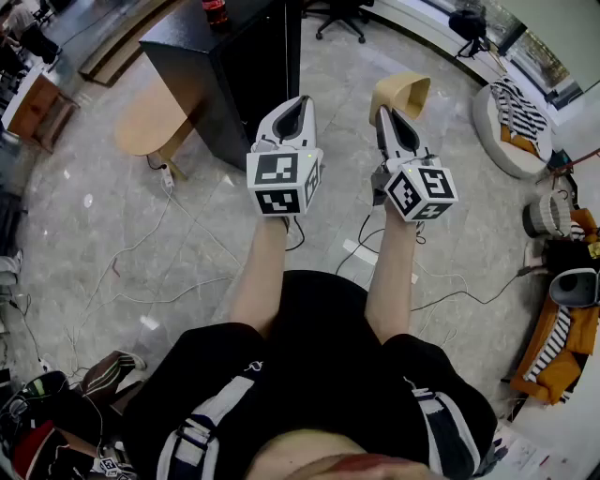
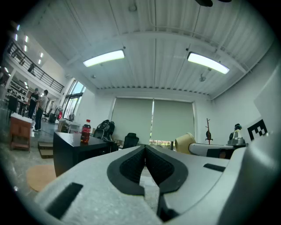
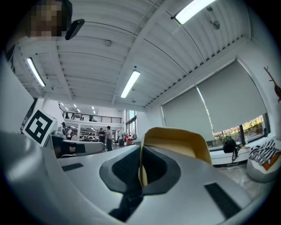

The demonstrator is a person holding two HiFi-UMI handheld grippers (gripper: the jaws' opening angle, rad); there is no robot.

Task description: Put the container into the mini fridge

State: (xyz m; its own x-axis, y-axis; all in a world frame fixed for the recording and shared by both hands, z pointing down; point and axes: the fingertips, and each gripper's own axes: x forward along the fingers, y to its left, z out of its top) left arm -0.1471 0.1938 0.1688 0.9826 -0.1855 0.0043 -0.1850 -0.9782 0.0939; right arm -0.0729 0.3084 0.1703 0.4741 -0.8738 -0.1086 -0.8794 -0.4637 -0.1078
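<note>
The black mini fridge [image 1: 246, 70] (a red-capped bottle [image 1: 214, 11] stands on its top) sits on the floor ahead and to the left, nearer the left gripper [image 1: 301, 103], whose jaws are pressed together on nothing. Just to that one's right, the right gripper [image 1: 384, 114] pinches one thin wall of the tan container [image 1: 405, 92], which juts past the tips, away from the person. The load likely has to travel forward and leftward to the fridge.
</note>
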